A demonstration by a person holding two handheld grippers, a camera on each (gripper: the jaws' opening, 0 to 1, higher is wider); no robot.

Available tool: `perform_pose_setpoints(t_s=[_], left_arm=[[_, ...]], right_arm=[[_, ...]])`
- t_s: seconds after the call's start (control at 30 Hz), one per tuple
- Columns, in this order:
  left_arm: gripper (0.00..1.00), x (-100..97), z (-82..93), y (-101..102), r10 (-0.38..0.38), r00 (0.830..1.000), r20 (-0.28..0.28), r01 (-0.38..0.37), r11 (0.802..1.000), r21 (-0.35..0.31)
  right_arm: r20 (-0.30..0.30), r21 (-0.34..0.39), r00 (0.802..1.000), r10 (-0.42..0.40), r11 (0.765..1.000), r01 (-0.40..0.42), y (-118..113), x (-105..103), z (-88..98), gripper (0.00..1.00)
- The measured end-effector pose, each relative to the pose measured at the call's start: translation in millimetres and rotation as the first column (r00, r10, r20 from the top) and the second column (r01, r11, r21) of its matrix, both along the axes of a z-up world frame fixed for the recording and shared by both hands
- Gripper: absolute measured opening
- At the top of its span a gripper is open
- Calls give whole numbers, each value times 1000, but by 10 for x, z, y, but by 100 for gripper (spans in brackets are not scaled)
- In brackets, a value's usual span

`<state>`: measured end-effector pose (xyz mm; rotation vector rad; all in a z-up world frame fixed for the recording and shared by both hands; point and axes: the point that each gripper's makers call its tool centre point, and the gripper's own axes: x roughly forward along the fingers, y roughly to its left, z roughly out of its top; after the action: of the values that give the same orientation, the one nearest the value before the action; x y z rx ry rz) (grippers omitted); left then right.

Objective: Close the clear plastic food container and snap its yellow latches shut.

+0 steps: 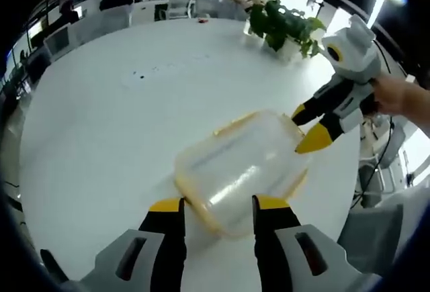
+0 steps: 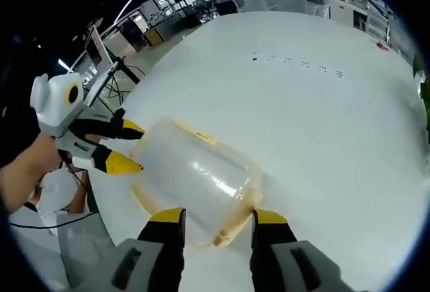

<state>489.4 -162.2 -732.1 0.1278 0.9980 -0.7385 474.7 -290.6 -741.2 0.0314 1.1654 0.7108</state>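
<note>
Container [image 1: 238, 164] lies on the white tabletop [image 1: 101, 124], between your two tongs, lid on, yellow trim visible along its edges.

Left tongs [image 1: 218, 205]: jaws spread, one to each side of the container's near end, close to the rim. Whether they are touching it, I cannot tell. Nothing clamped.

Right tongs [image 2: 218, 217]: the same at the opposite end, jaws apart and straddling the rim where a yellow latch [image 2: 232, 228] shows. Seen from the left gripper view, these right tongs [image 1: 310, 127] come in from the far right, with the lower tip at the container's far corner.

Step in hand, as I judge it: lid seated, latches being addressed. The yellow pieces look not fully flat, though the blur through the clear plastic leaves that uncertain.

Next move calls for you to steady one end and press the latch at the other down against the wall until it snaps.

Long axis: runs from one tongs to the other, diagonally from near left to far right in the left gripper view. Lid faces up.
</note>
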Motion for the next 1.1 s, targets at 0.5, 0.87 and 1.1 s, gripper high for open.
perform_pose_setpoints(t_s=[0.5, 0.87, 1.1], left_arm=[[30, -80, -44, 3, 40, 997, -73, -41, 999, -15], [31, -39, -41, -22, 32, 996, -80, -32, 999, -7], [32, -26, -34, -16, 39, 996, -79, -39, 999, -1]], right_arm=[[-57, 22, 998, -7, 1000, 8, 21, -46, -27, 30], [-44, 22, 999, -14, 1000, 15, 19, -32, -21, 32], [-33, -3, 999, 8, 1000, -8, 21, -24, -2, 33]])
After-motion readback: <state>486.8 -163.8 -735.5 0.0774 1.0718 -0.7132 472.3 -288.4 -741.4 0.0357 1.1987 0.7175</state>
